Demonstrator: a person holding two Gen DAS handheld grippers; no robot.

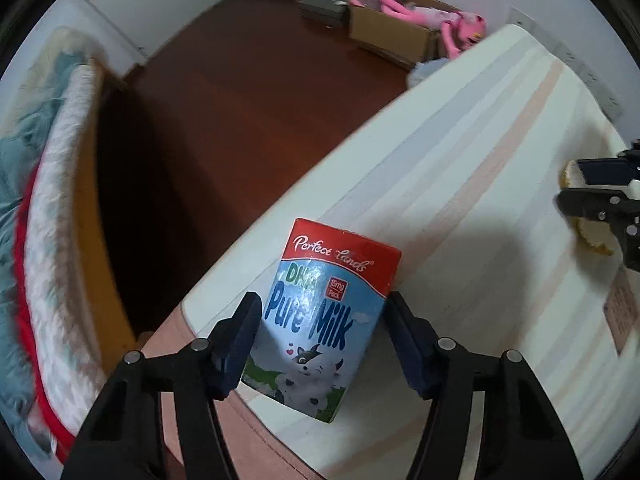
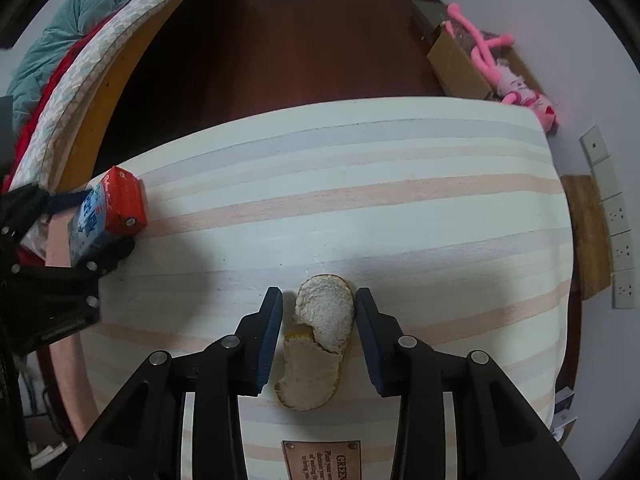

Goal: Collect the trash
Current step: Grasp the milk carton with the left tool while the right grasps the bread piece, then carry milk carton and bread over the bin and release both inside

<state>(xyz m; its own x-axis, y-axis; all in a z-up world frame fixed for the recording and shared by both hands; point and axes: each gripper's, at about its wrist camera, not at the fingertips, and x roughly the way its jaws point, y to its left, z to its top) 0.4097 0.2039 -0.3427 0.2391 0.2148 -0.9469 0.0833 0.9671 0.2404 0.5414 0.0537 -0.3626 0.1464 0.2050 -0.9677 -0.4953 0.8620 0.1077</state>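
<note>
A red and blue "Pure Milk" carton [image 1: 320, 320] lies on the striped mattress [image 1: 480, 140] near its edge. My left gripper [image 1: 320, 304] is open with a finger on each side of the carton, the left finger close to it. The carton also shows in the right wrist view [image 2: 108, 212]. A pale fruit peel [image 2: 320, 340] lies on the mattress [image 2: 360, 184]. My right gripper [image 2: 319, 300] is open and straddles the peel without touching it. The right gripper shows at the right edge of the left wrist view [image 1: 600, 196].
A dark wooden floor [image 1: 240, 80] lies beyond the mattress. A cardboard box [image 1: 392, 32] with a pink plush toy [image 1: 440, 16] stands by the far wall. A second bed with teal and red bedding [image 1: 36, 200] is at the left. Wall sockets [image 2: 620, 240] are at the right.
</note>
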